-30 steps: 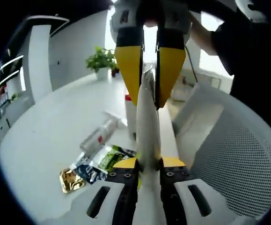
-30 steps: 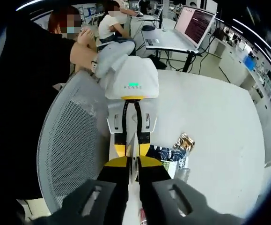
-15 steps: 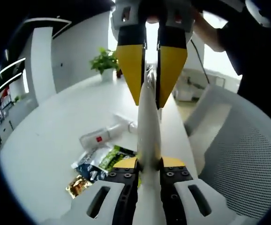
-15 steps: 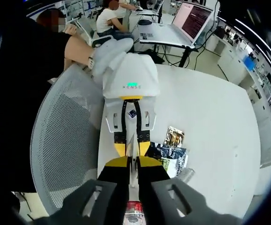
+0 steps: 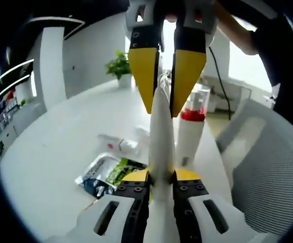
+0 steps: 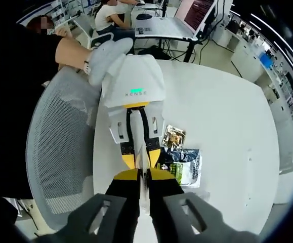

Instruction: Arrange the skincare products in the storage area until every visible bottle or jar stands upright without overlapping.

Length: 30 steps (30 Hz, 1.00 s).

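Red-capped bottle (image 5: 191, 132) now upright on white table (image 5: 60, 152); both claws still clamp white tube (image 5: 160, 131).

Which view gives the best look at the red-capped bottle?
The left gripper view: the red-capped bottle stands upright on the table, beside the held white tube. I cannot make it out in the right gripper view.

The left gripper (image 5: 161, 178) comes up from the bottom middle of the left gripper view. Its two jaws are pressed tight on a thin white tube (image 5: 161, 131). The right gripper (image 5: 166, 76) hangs down from the top middle of that view, and its yellow jaws pinch the same tube higher up. In the right gripper view, a hand (image 6: 106, 54) at the upper left holds the left gripper.
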Each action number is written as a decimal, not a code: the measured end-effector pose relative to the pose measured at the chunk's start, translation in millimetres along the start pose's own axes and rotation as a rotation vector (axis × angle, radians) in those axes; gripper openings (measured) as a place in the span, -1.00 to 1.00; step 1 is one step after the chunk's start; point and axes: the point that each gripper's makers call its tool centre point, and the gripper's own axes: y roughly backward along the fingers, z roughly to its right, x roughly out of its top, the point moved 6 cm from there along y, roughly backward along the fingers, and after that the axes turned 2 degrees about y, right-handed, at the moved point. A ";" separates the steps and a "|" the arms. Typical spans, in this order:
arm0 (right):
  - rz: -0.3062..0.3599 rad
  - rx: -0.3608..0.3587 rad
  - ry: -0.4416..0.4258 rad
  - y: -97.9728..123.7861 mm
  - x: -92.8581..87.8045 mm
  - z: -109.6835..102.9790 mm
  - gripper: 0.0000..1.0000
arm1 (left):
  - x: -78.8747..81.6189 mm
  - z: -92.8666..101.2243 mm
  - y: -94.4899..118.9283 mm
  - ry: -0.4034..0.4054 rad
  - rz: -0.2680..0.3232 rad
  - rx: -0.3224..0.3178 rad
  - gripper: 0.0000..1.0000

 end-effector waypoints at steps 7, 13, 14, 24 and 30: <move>-0.018 0.019 0.010 -1.0 0.7 -6.3 -0.90 | -0.1 6.8 0.3 0.018 -0.005 -0.018 -0.74; -0.026 0.038 0.008 -0.2 -3.2 -16.6 -0.90 | 0.8 12.5 -1.6 0.018 -0.004 -0.027 -0.74; -0.028 0.045 0.010 0.3 -3.8 -19.4 -0.90 | 1.0 14.3 -2.2 0.021 -0.004 -0.032 -0.74; -0.074 0.127 0.000 7.8 -9.0 -30.1 -0.87 | 2.6 27.7 -8.9 0.023 0.010 -0.053 -0.74; -0.128 0.130 0.045 15.4 -3.2 -32.3 -0.92 | 3.7 28.5 -10.3 0.031 0.010 -0.051 -0.74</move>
